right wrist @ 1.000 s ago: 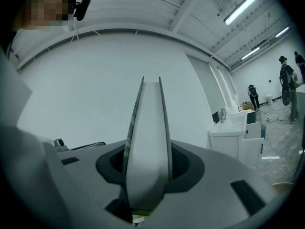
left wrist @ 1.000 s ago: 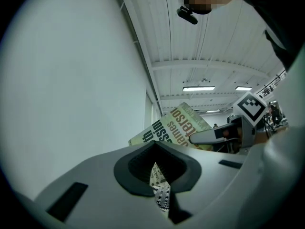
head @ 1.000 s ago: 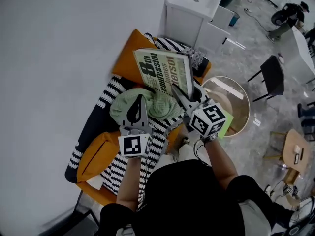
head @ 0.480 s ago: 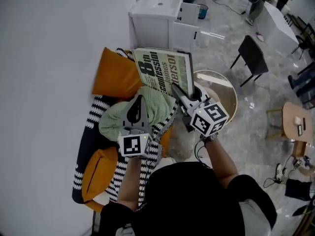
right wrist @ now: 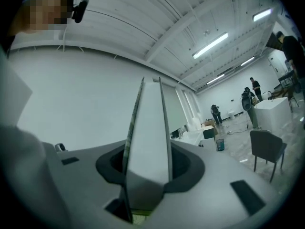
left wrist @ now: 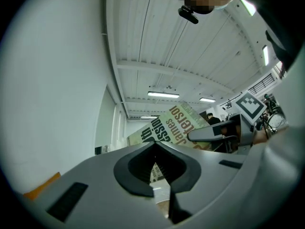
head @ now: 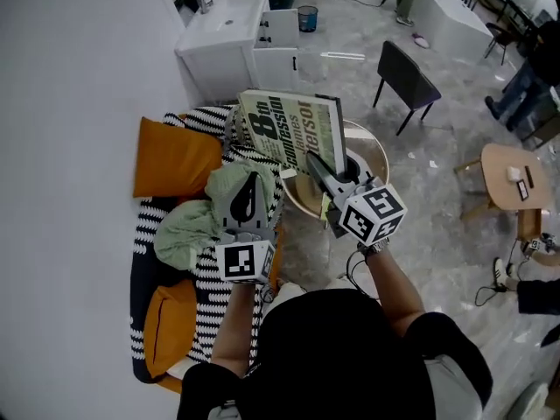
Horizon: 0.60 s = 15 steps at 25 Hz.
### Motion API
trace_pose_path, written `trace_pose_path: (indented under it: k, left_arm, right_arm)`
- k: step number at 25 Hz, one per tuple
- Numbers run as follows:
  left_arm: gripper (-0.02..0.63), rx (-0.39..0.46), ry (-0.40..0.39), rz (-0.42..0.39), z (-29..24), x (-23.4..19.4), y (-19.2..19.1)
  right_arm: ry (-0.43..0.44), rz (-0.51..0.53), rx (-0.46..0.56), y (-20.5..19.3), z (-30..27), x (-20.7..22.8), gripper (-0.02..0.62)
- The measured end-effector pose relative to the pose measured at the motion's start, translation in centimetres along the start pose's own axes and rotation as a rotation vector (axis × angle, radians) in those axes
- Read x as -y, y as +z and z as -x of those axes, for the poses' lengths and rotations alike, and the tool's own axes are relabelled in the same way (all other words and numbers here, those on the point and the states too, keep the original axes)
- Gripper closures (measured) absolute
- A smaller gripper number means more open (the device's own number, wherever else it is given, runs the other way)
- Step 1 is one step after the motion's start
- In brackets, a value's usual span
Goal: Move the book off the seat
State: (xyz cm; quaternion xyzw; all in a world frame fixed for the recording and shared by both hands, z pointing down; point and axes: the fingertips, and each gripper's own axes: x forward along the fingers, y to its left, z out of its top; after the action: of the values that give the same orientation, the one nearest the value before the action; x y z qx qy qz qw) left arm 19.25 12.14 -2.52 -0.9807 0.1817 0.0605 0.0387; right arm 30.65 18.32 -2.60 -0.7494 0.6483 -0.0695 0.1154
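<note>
Right tongs (head: 317, 163) held up, clamping book (head: 284, 129), left tongs (head: 248, 182) alongside, closed, empty

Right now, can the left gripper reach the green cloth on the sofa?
Probably yes: the left gripper hangs right over the cloth with nothing between, and the right gripper holds the book aside.

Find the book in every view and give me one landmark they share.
Head view: book upper centre, cover facing the camera.
Left gripper view: right of centre, tilted.
Right gripper view: centre, edge-on between the jaws.
Shared landmark: the right gripper clamped on it.
</note>
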Motion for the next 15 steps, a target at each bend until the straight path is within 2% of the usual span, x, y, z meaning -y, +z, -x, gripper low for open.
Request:
trace_pose_path:
  k: [4,10,15]
  left_arm:
    - [0.595,0.004,-0.056,0.023,-1.3,2.9,-0.7]
    - [0.595,0.007,-0.151,0.040,-4.0,12.7,-0.5]
    - [0.595,0.023,-0.229,0.044,-5.2,18.7,0.1]
  right_arm:
    - [-0.058,0.015,0.000,0.1,2.3,2.4,0.434]
    - [-0.151,0.019,0.041,2.5,10.7,8.8,0.434]
    - [-0.223,0.021,0.054,3.4,16.0,12.1,0.434]
